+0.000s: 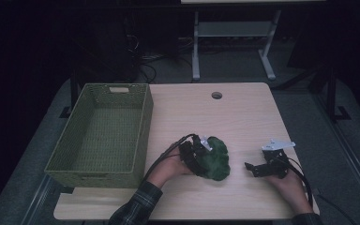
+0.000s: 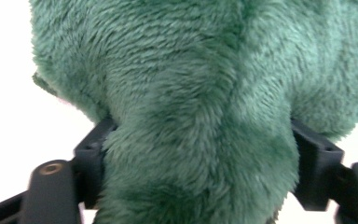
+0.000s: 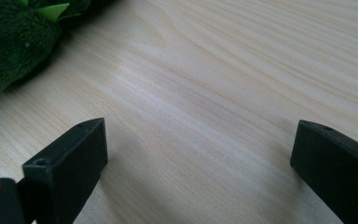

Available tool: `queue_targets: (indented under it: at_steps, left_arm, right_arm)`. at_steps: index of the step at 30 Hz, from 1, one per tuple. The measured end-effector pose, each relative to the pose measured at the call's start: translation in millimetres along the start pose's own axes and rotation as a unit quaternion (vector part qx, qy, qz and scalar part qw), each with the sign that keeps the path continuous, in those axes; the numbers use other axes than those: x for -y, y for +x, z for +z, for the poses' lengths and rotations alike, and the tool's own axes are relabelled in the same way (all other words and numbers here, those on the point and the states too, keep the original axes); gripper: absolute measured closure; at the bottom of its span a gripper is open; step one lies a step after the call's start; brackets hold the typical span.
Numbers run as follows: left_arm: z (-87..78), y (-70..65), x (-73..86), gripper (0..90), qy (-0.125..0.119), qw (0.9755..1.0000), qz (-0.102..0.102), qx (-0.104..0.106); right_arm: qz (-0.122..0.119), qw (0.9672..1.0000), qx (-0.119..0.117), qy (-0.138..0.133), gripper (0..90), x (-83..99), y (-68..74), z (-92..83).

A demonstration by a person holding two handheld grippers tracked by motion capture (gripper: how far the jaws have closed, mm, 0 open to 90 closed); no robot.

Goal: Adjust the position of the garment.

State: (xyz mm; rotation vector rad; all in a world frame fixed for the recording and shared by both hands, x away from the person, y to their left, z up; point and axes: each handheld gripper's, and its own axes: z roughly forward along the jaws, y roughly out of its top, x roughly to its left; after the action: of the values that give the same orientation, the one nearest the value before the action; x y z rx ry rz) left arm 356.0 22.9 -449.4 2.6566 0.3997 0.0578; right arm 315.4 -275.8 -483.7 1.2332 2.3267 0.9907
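Green plush toy (image 2: 200, 116) between left claw (image 2: 200, 163) jaws, unlabelled

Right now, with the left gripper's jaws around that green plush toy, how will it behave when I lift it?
The plush toy looks soft: its fur bulges between the left gripper jaws, so it will probably squash and sag. It likely weighs little. Resting slumped on the table, it seems unlikely to roll.

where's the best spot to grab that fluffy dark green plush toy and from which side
Probably the plush toy's soft rounded bulge nearest the woven green basket, approached from that side. The left gripper already has its jaws either side of a thick fold of fur there, and the pile squashes easily. The right gripper stands open over bare table.
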Motion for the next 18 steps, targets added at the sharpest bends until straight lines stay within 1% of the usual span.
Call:
queue_targets:
  at_steps: [4,7,9,12,18]
  left_arm:
    - [-2.8,-0.3,-0.1,40.1,-0.001,1.0,-0.003,0.006]
    - [-4.6,1.3,0.4,51.9,-0.001,0.9999,-0.004,0.014]
    - [-5.0,2.1,0.9,57.6,-0.002,0.9998,-0.011,0.019]
    - [-5.4,3.8,1.4,61.2,-0.003,0.9996,-0.015,0.023]
    - [-5.8,4.4,1.4,64.0,-0.001,0.9993,-0.025,0.028]
  right_arm:
    - [0.0,1.0,0.001,0.0,3.5,-0.1,0.1,0.1]
    - [0.0,1.0,0.001,0.0,3.5,-0.1,0.1,0.1]
    - [0.0,1.0,0.001,0.0,3.5,0.0,0.1,0.1]
    - [0.0,1.0,0.001,0.0,3.5,-0.1,0.1,0.1]
    - [0.0,1.0,0.001,0.0,3.5,-0.1,0.1,0.1]
